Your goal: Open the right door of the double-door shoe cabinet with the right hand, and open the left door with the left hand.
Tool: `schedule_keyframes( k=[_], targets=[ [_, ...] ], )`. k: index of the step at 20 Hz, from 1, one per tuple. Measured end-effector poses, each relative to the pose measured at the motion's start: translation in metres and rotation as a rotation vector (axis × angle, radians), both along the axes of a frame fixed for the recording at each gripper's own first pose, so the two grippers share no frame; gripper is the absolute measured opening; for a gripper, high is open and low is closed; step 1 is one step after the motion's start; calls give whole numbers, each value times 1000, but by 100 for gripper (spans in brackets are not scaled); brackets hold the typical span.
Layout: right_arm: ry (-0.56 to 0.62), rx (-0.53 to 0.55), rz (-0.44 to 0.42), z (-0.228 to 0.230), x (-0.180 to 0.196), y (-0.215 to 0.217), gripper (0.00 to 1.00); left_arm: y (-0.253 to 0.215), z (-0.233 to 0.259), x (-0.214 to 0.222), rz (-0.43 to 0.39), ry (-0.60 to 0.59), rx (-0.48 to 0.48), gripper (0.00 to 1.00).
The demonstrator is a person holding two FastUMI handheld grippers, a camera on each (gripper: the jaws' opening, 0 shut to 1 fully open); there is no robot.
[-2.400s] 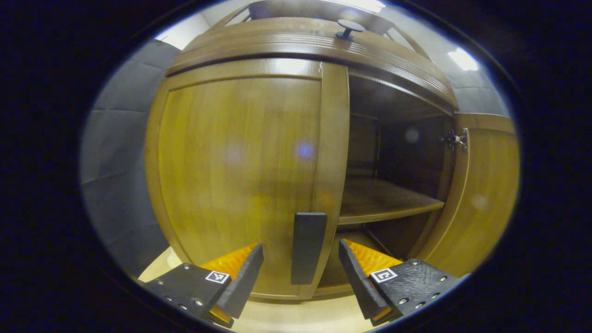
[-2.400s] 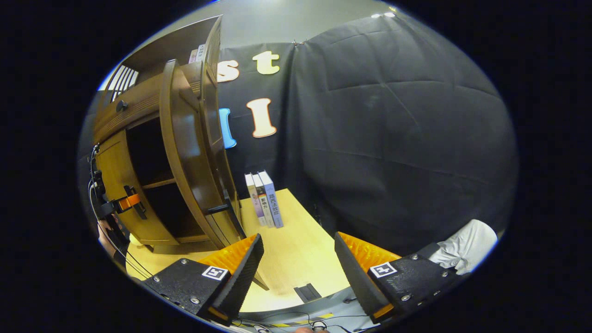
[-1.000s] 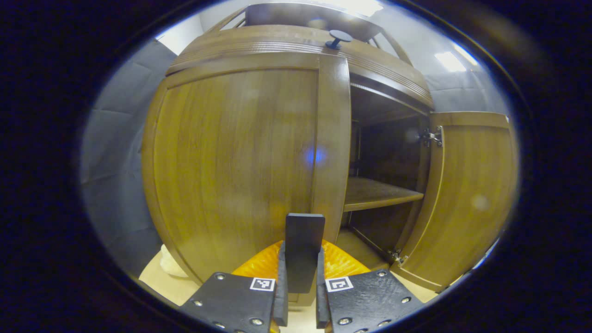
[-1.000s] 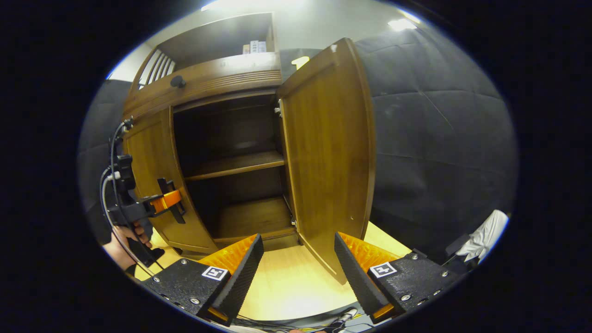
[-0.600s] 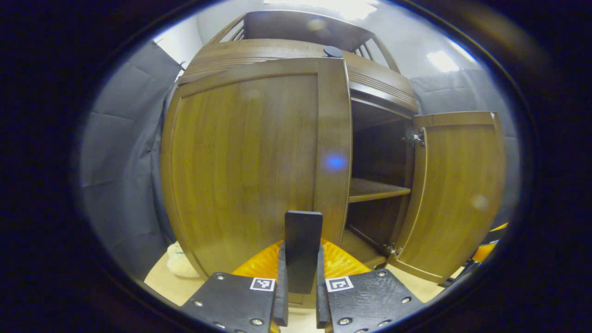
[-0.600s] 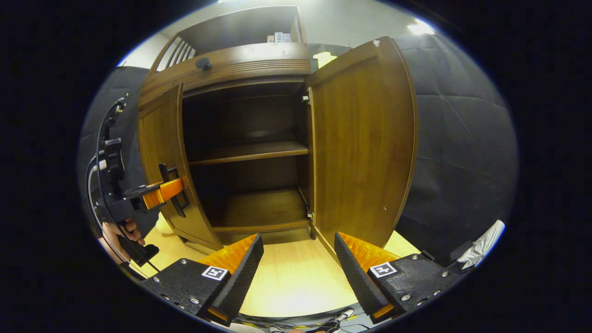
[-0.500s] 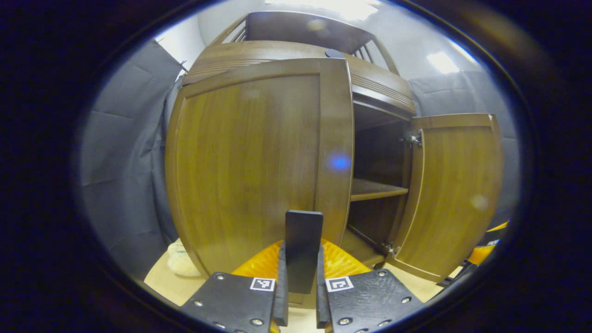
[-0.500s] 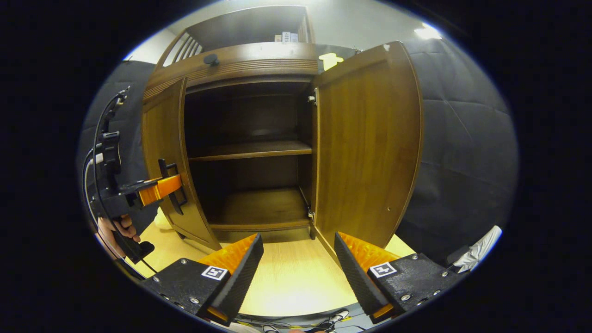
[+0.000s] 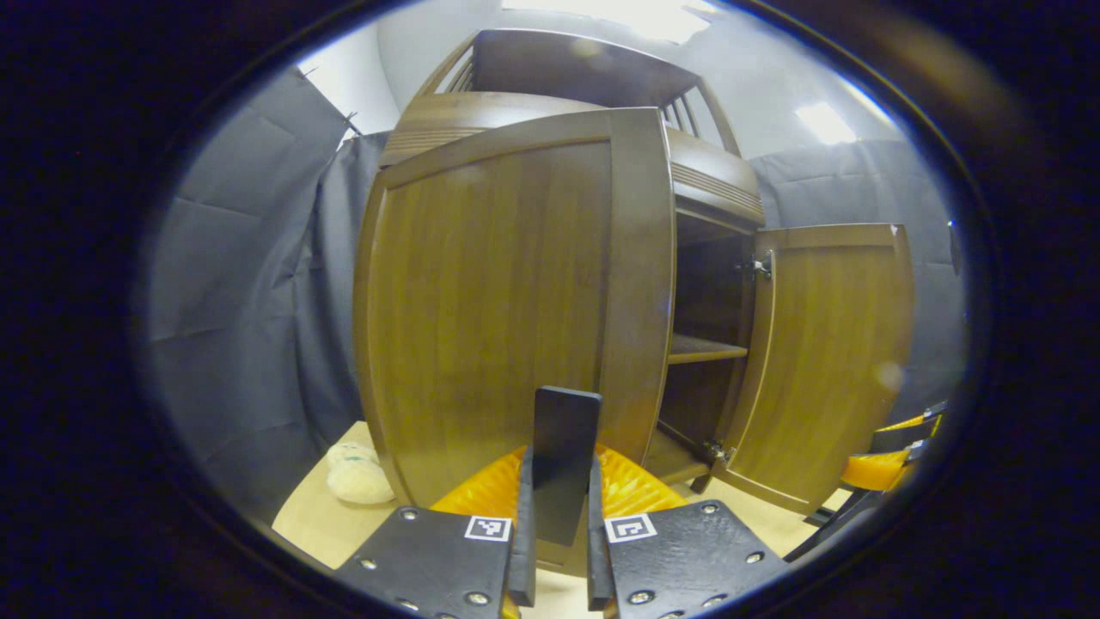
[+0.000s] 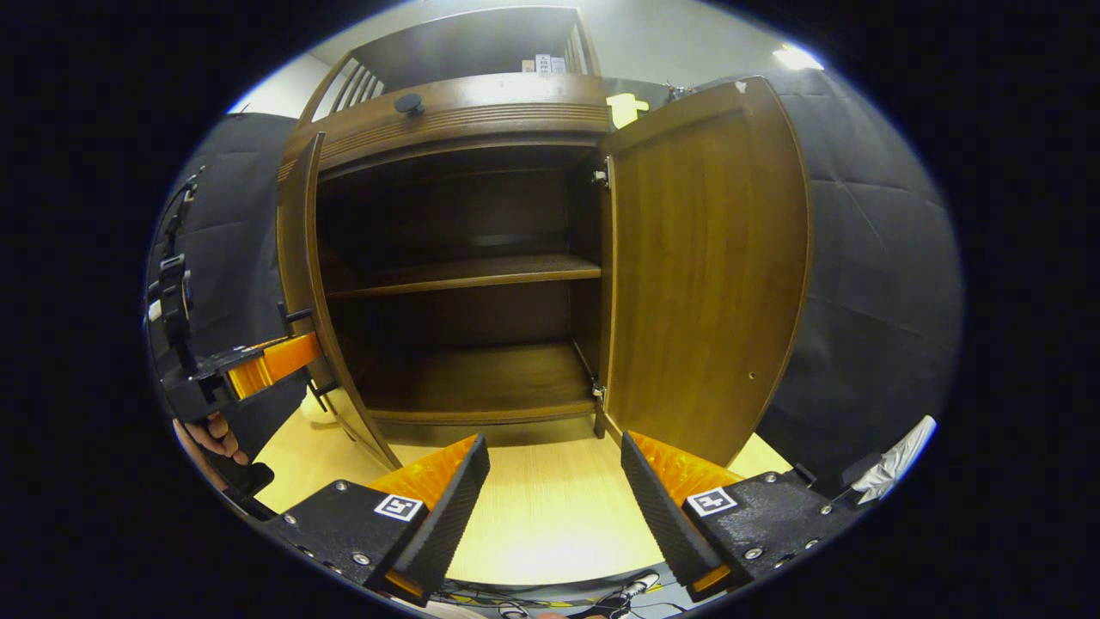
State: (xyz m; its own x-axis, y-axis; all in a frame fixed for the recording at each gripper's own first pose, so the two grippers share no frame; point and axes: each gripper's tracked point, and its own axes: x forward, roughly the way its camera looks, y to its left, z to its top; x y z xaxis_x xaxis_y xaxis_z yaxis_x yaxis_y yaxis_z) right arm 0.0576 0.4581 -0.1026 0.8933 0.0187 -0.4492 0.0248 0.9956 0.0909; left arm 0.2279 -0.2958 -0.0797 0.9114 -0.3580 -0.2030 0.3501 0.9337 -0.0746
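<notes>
Your left gripper [image 9: 557,550] is closed tight on the dark handle [image 9: 563,464] of the left door [image 9: 507,292], both fingers pressing its flat sides; your right gripper [image 10: 550,507] has its fingers wide apart and holds nothing, low above the pale table [image 10: 533,524] in front of the shoe cabinet [image 10: 464,112].

For the task, I judge that the first half is done; the right door [image 10: 705,266] stands swung out, and you see the inside shelf [image 10: 468,273] and the bottom board fully. The second half is in progress; in the right gripper view the left door shows almost edge-on, so it is already well off the front, with your hand [image 10: 210,434] below the gripper body. What is left, as it seems to me, is to finish the swing and then to let the handle go.

Compared with the earliest frames, your left gripper was open around the handle and now it clamps it; the left door was flat against the cabinet front then, and it has turned outward step by step; a small pale object [image 9: 357,473] on the table behind the door has come into sight; your right gripper has turned from the booth wall to face the cabinet.
</notes>
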Motion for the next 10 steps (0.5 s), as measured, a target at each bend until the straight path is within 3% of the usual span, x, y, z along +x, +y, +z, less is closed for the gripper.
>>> schedule_keyframes(
  k=[1,4,8,9,10],
  targets=[
    [-1,0,10,1,1,3,92,1,0,0,9,1,0,25],
    [0,10,42,0,9,14,92,2,1,0,28,2,11,28],
    [-4,33,88,1,19,33,92,5,3,1,59,-1,7,25],
    [-5,34,98,1,20,37,92,5,3,1,66,-3,2,31],
    [-6,34,109,1,22,41,92,5,4,1,72,-9,-2,24]
  ],
)
